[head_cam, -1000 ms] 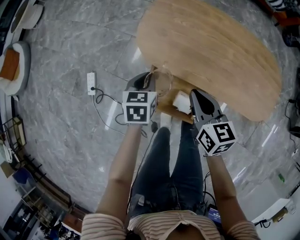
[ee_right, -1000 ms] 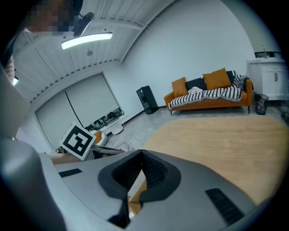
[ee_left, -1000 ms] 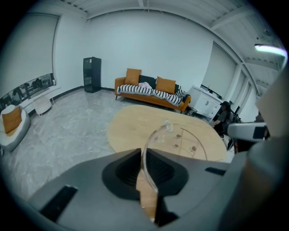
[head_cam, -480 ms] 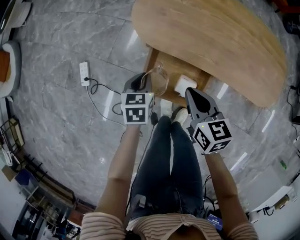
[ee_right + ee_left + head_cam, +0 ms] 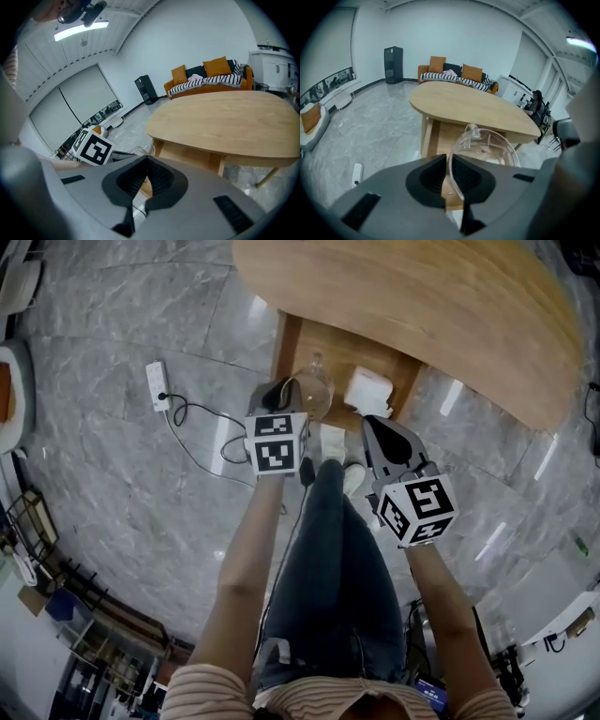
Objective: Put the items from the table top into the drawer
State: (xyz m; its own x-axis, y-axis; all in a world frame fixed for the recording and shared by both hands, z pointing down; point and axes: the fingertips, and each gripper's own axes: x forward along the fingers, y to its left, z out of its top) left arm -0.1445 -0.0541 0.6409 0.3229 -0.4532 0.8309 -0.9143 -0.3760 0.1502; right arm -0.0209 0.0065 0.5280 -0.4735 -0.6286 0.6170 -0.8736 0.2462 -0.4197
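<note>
left gripper [image 5: 289, 396] [image 5: 449, 158]: jaws clamped on the thin wall of the clear glass jug [image 5: 313, 390] [image 5: 488, 146], 1 pad inside the rim and 1 outside, glass pinched edge-on between them

jug vs gripper: the body sticks out past the fingertips, away from the person and slightly to the right of the jaws. Its open mouth is turned toward the gripper camera. There is a small clear lug [image 5: 472, 131] at the far rim, handle or spout, can't tell which

jug location, head view: over the near-left part of the open drawer [image 5: 323, 345], which sticks out from under the wooden table top [image 5: 422, 306] [image 5: 464, 101] [image 5: 225, 117]. Can't tell whether the jug touches the drawer floor

1 white item [image 5: 368, 388] lies in the drawer just right of the jug, a narrow gap between the 2

right gripper [image 5: 371, 426] [image 5: 146, 161]: jaws pressed together, nothing between them. It hangs right of the jug and nearer the person, by the drawer's near edge, with its tips aimed toward the white item and clear of it. Its own view shows the left gripper's marker cube [image 5: 92, 148] at lower left and the table top ahead

both grippers point down and forward, 1 on each side of the person's legs

floor: grey marble, with a white power strip [image 5: 156, 385] [image 5: 357, 172] and its cable left of the drawer. An orange sofa [image 5: 454, 75] [image 5: 206, 75] stands behind the table
</note>
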